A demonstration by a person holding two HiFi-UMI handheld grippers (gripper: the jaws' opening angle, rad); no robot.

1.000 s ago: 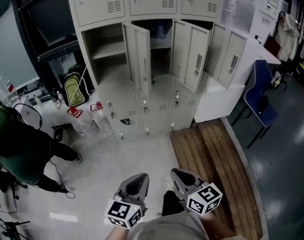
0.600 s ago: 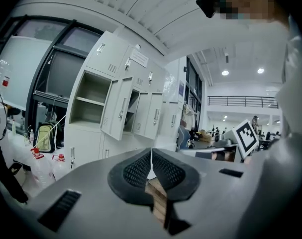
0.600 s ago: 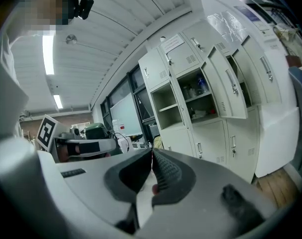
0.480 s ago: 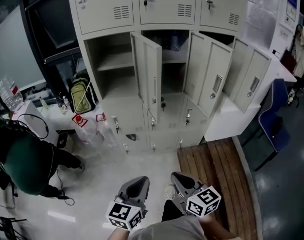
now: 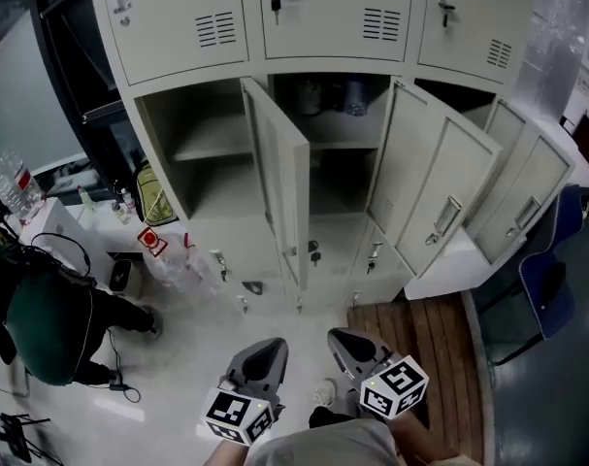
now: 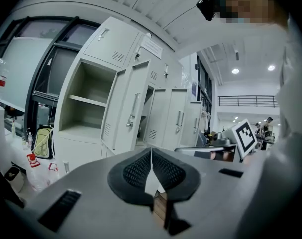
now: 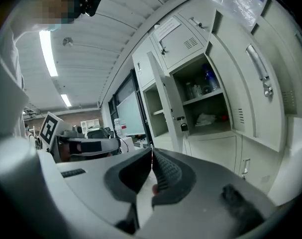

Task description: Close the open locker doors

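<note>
Locker doors (image 5: 440, 197) open straight ahead, well off; left gripper (image 5: 265, 352) nearest the leftmost, right gripper (image 5: 349, 345) the others, both pinched together, empty.

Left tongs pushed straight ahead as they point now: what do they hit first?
Likely the leftmost open door, which hangs straight ahead of the shut left tongs; nothing shows between them, though depth is unclear.

A person in a green top (image 5: 44, 314) is low at the left on the pale floor (image 5: 197, 338), with a black cable (image 5: 119, 384) just beside. Behind them, clear bottles (image 5: 7, 183) stand on a white table (image 5: 56, 223). A yellow-green backpack (image 5: 155, 198) sits upright near a red-labelled plastic bag (image 5: 150, 242). A wooden platform (image 5: 410, 328) lies at the right, with a blue chair (image 5: 544, 282) beyond it.
</note>
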